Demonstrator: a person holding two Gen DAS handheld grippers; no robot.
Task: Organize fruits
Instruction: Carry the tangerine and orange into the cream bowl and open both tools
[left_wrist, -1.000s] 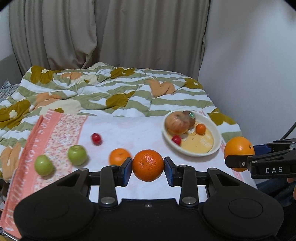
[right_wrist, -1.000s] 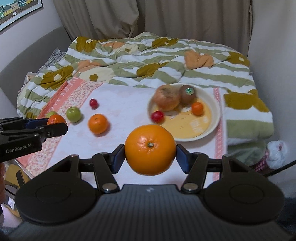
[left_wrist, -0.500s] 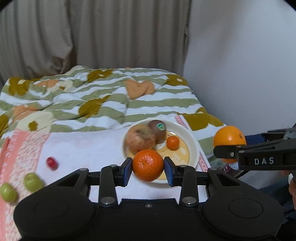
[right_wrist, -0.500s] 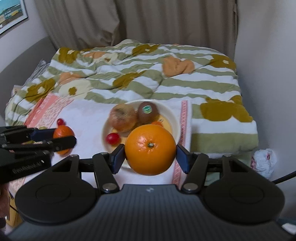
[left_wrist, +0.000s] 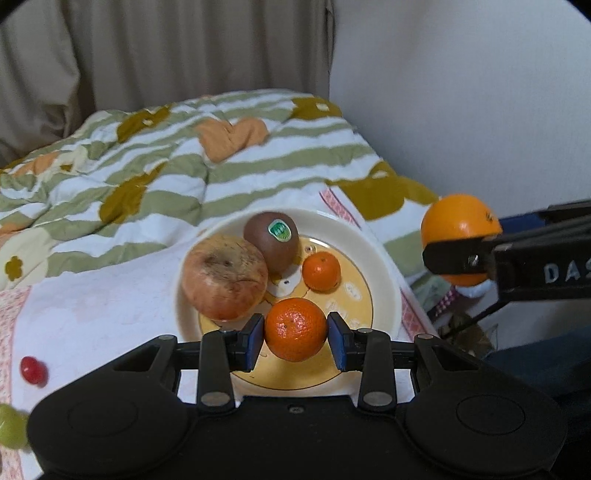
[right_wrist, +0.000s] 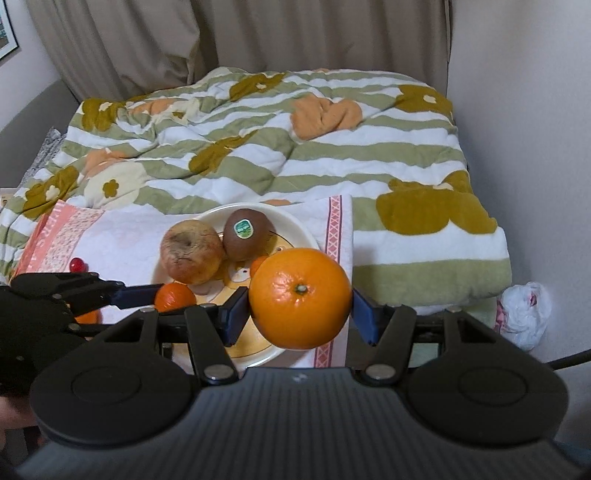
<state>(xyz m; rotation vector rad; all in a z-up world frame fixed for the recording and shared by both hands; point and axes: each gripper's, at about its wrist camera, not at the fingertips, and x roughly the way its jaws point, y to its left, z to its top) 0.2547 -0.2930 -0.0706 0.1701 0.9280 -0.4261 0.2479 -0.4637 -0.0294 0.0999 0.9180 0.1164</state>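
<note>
Now both your hands have swung over from the loose fruit on the left to the plate (left_wrist: 384, 266). A sec ago the plate sat off to the right & far; now it's right under the left gripper (left_wrist: 296, 334). That means you're close to dropping off, I think.

Left gripper is pinching a small mandarin (left_wrist: 295, 328), blue pads tight on both sides. The mandarin hangs over the near part of the plate, just in front of the old apple (left_wrist: 224, 277). A kiwi (left_wrist: 271, 242) w/ a green sticker & a tiny orange (left_wrist: 321, 270) sit behind it on the plate.

Right gripper (right_wrist: 300, 314) is pinching a big orange (right_wrist: 300, 298), pads pressed on its sides. The big orange hangs by the plate's right edge, partly over the towel (right_wrist: 110, 240).

Still left out on the towel: a little red fruit (left_wrist: 33, 369) & a green one (left_wrist: 11, 430) at the far left edge, blurry.

Room on the plate looks tight. Put the mandarin in the bare near spot, so the big orange still gets a place.
</note>
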